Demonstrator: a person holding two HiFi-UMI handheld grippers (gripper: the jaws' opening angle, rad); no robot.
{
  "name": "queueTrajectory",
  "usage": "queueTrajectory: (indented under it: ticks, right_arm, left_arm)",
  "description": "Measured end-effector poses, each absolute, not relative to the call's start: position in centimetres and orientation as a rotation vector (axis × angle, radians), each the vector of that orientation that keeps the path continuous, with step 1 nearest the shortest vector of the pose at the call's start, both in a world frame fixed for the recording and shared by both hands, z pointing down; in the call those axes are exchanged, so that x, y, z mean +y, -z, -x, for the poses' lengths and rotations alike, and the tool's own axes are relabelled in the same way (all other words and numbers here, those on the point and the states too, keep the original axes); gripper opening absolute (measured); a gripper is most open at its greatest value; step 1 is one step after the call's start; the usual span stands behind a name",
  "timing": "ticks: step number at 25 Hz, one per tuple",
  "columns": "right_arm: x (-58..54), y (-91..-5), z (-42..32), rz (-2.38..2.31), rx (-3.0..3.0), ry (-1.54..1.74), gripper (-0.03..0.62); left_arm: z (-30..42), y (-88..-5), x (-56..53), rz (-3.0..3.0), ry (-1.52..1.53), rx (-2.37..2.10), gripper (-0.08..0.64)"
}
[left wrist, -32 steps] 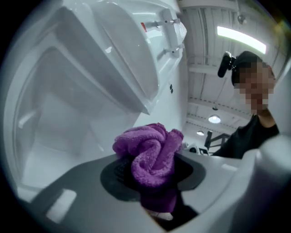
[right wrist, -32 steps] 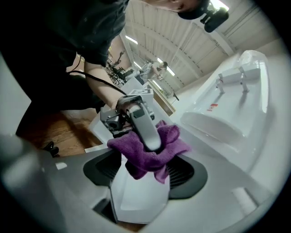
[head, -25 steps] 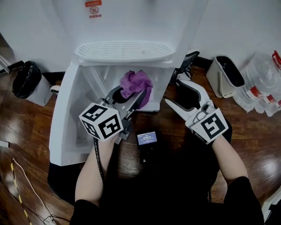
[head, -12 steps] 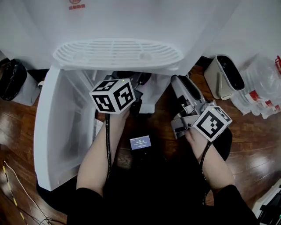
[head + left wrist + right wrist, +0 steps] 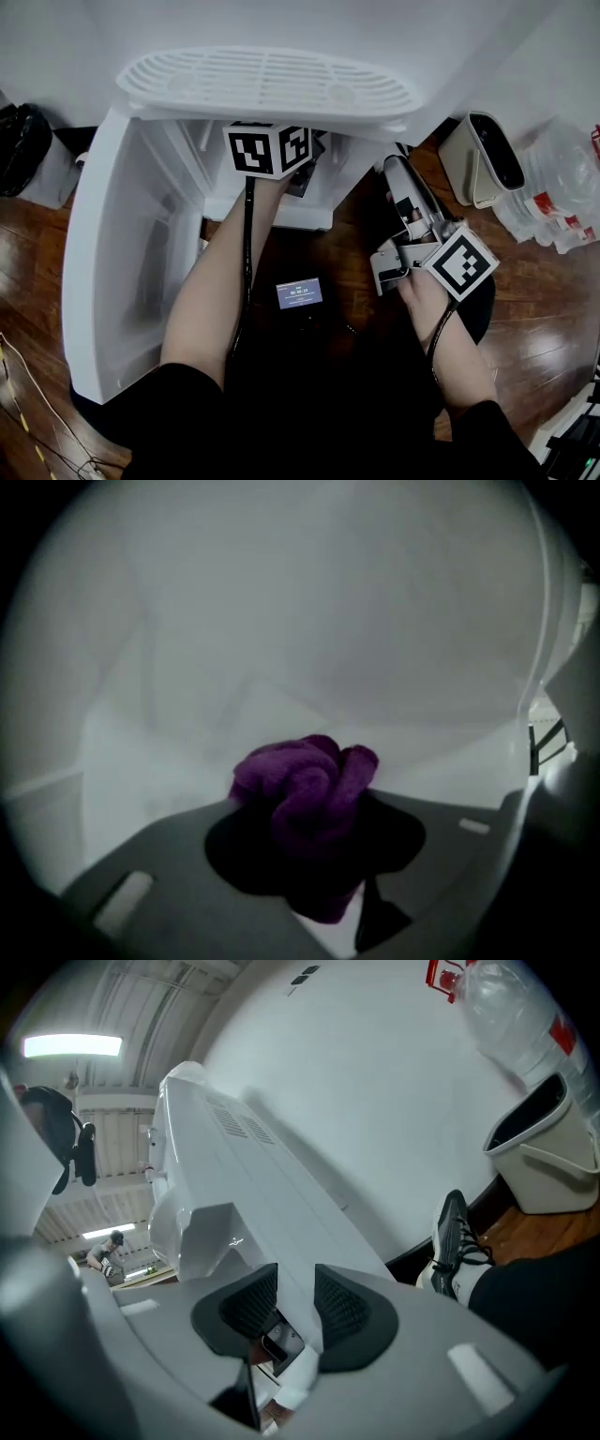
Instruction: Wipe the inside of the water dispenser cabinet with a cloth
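Now, right gripper [image 5: 286, 1314], jaws just been closing to a half gap with nothing pinched, best idles by the cabinet's right edge while left gripper [image 5: 317, 844], clenched on the purple cloth [image 5: 305, 778] inside the water dispenser cabinet [image 5: 169, 192], presses it flat on the back wall and sweeps corner to corner.

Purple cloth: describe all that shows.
The cloth is purple, soft and towel-like, bunched into rolled folds. The left claw is shut on its lower part, the wad jutting ahead of it. It is inside the white cabinet; contact with the wall cannot be told. The head view hides it.
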State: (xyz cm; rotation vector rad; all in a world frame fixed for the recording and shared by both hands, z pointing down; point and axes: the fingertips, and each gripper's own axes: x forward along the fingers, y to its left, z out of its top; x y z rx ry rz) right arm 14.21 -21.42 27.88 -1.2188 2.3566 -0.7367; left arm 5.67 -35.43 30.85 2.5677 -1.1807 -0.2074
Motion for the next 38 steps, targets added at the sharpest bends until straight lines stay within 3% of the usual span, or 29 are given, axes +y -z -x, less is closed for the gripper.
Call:
queueTrajectory:
  ticks: [9,19,28,38]
  right_arm:
    - [-20.1,-28.5,-13.4,1.172,2.406,0.779,0.123]
    - [-19.5,-28.9,-13.2,1.156,2.442,0.820,0.101]
    - [-19.7,-29.3,-11.9,1.063,2.494,0.844,0.087]
    - [-19.6,-30.2,-12.7,1.106,2.434,0.904,0.077]
  left_arm:
    - [-6.4,-30.4,-28.5,-2.616,0.242,-0.988,0.192]
    - [-6.2,-32.1,-36.9,-2.602,0.150,-1.140,0.187]
    - [-6.0,-31.9,-23.5,-2.667,0.399,-0.615,0.190]
    - [-5.8,-35.2,-36.8,-2.337,0.452,-0.877,0.190]
